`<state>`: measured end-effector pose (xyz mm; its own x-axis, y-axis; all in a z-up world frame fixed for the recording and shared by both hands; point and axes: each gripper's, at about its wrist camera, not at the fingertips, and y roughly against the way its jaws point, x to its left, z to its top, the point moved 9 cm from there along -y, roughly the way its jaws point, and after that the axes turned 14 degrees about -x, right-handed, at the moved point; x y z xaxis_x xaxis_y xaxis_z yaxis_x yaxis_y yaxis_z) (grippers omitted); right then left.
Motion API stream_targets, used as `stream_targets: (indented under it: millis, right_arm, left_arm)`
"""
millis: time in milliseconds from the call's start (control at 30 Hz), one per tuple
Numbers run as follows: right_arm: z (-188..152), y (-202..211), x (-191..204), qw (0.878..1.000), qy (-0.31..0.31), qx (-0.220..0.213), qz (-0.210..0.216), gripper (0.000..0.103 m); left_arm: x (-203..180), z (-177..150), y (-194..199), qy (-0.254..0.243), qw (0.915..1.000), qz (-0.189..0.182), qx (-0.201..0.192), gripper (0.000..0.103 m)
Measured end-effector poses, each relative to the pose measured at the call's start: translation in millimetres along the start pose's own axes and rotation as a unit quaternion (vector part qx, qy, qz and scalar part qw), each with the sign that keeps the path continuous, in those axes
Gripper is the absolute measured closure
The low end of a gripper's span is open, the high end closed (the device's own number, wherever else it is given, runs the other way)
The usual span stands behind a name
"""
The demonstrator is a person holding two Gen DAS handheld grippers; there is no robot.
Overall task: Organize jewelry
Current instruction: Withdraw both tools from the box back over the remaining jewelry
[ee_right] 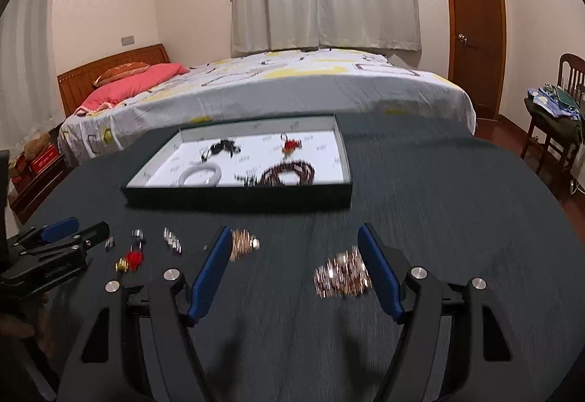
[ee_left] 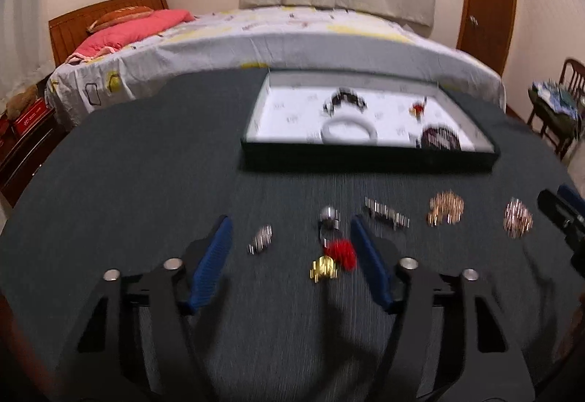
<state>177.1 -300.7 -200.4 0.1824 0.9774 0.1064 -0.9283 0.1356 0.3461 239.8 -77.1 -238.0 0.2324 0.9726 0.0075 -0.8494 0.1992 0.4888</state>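
Four pieces lie in the far tray (ee_right: 237, 192), five (all loose) wait near both grippers (ee_left: 290, 241) (ee_right: 296, 248), open and empty.

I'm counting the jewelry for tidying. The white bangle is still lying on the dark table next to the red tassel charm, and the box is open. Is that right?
Not quite. The white bangle is already inside the open box, as the right wrist view shows. The red tassel charm on the dark table lies among small metal pieces instead. The box is indeed open.
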Motion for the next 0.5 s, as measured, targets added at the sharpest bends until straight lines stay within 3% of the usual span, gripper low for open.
stream_targets:
  millis: [67,367,500]
  right_arm:
    - [-4.6,5.0,0.3,1.000,0.000,0.001,0.001,0.034]
    - [-19.3,9.5,4.9,1.000,0.000,0.010,0.011,0.034]
    - [-22.4,10.2,5.9,1.000,-0.001,0.012,0.013,0.034]
  left_arm:
    - [0.4,-8.3,0.2,0.001,1.0000,0.000,0.007,0.048]
    - [-11.1,-20.7,-3.4,-0.023,0.9995,-0.011,0.021,0.051]
    - [-12.5,-35.7,-14.5,-0.020,0.9980,-0.022,0.056,0.068]
